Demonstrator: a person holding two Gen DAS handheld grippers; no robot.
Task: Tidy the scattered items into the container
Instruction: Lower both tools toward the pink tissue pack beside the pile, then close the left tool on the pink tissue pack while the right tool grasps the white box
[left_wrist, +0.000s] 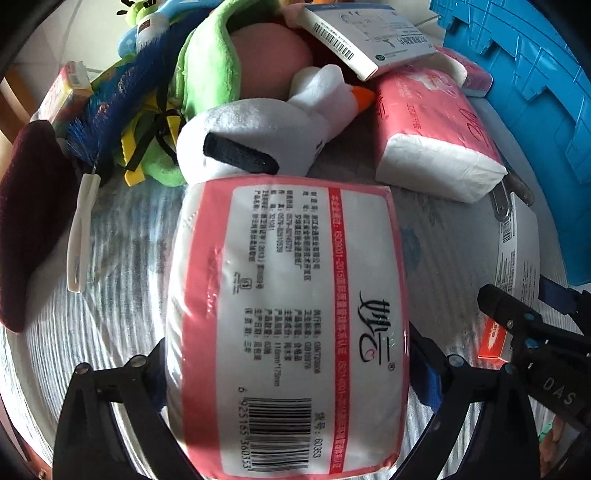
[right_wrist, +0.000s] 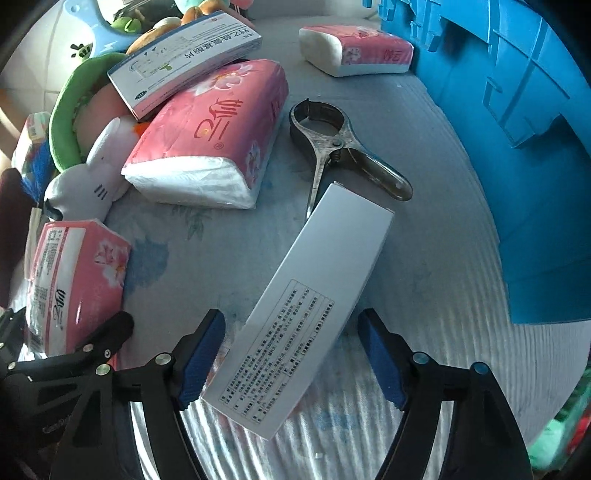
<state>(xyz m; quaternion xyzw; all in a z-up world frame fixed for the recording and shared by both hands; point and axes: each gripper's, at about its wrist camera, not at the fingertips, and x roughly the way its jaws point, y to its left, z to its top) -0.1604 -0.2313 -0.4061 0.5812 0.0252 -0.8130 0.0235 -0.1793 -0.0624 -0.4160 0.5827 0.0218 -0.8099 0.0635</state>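
The pink tissue pack (left_wrist: 288, 325) sits label-up on the ribbed pale cloth (left_wrist: 122, 236), right between the arms of the left gripper (left_wrist: 291, 373). The pack fills the whole gap and hides both pads, so I honestly can't tell if that claw is squeezing it or just straddling it. In the right wrist view the same pack shows at the far left edge.

Over on the other side, the long white box (right_wrist: 303, 314) lies flat and slanted on the cloth, its near end between the blue pads (right_wrist: 201, 354) of the right gripper (right_wrist: 291, 358). That claw stands wide, with a visible gap on each side of the box, so nothing is gripped there.

Just past the far end of the box is a metal spring clamp (right_wrist: 332, 147), one handle tucked under the box corner (looks a bit rusty). Beside it lies a second tissue pack (right_wrist: 210, 147) with a white-and-blue medicine box (right_wrist: 184, 59) leaning on top. A third, smaller tissue pack (right_wrist: 354, 50) rests right against the blue plastic container (right_wrist: 517, 129), which runs along the right side of the cloth.

Behind the left gripper's pack: a white plush toy (left_wrist: 258, 136) with an orange beak, a green plush (left_wrist: 207, 62), a blue brush (left_wrist: 118, 107), and a dark maroon hat (left_wrist: 29, 221) at the left edge.
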